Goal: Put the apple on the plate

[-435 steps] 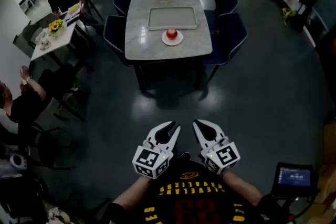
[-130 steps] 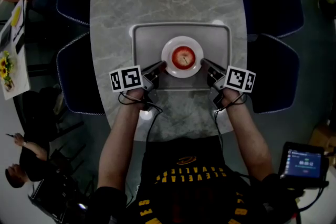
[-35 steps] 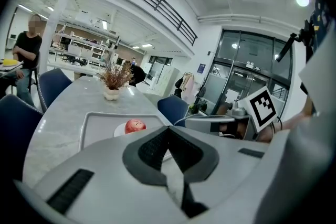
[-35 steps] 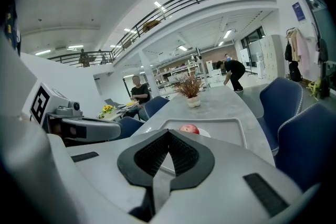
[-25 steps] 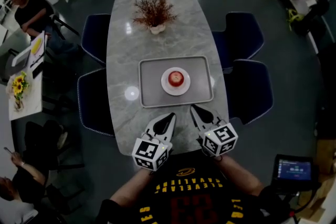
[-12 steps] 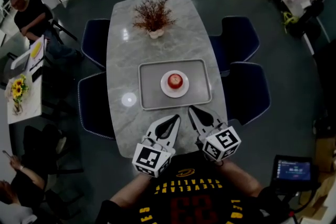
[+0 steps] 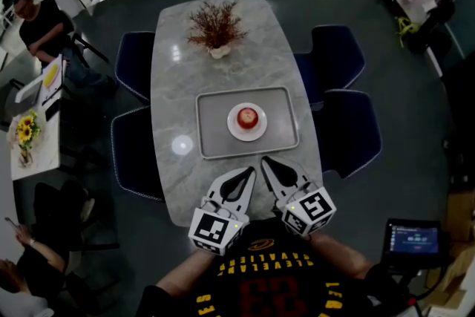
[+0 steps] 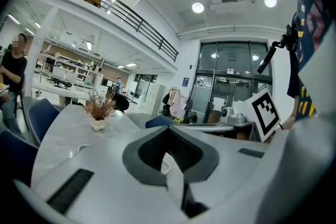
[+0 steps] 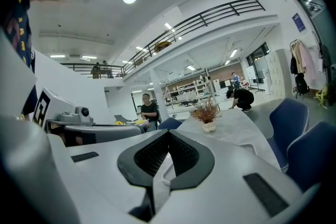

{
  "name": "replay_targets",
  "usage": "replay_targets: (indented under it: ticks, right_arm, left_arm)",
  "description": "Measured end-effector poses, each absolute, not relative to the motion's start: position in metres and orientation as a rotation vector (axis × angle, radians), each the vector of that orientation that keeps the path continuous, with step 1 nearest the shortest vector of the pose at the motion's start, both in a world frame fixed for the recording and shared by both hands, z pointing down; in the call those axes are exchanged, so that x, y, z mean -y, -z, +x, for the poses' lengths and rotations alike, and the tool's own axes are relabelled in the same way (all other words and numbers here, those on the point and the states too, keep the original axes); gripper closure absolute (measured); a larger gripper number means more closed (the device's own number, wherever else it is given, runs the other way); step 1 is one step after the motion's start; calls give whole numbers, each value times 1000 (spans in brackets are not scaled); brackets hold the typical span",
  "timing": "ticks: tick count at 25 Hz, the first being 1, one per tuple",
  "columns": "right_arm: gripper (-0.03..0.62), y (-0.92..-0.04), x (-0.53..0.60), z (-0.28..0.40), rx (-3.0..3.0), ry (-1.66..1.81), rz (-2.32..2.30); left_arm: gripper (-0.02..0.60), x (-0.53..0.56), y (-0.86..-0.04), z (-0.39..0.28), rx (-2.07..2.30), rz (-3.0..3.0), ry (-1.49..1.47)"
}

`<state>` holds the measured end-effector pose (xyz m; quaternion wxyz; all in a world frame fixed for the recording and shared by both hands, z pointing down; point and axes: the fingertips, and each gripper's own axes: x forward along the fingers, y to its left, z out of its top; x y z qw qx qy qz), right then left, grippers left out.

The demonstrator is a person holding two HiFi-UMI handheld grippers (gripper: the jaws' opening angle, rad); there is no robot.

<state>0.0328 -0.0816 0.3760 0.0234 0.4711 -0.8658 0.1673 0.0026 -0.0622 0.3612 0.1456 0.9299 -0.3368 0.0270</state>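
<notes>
The apple already sits mid-plate on the tray, at 12 o'clock from both grippers. The left gripper and right gripper have their jaws closed tip to tip on nothing. Expect the apple to be firm, smooth and light, likely to roll; if you regrip, clamp gently across its widest girth

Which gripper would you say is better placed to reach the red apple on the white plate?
Right, narrowly: the right gripper reaches nearer the grey tray holding the white plate and red apple; the left gripper sits slightly farther back. Both are shut, empty.
</notes>
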Motion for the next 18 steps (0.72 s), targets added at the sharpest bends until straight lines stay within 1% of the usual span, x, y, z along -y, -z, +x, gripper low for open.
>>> replay_targets:
  ticks: [18]
  right_arm:
    - [588,-375,82,29,2696,-494,1440]
  left_arm:
    - [580,60,-362,6,942,2667,-111]
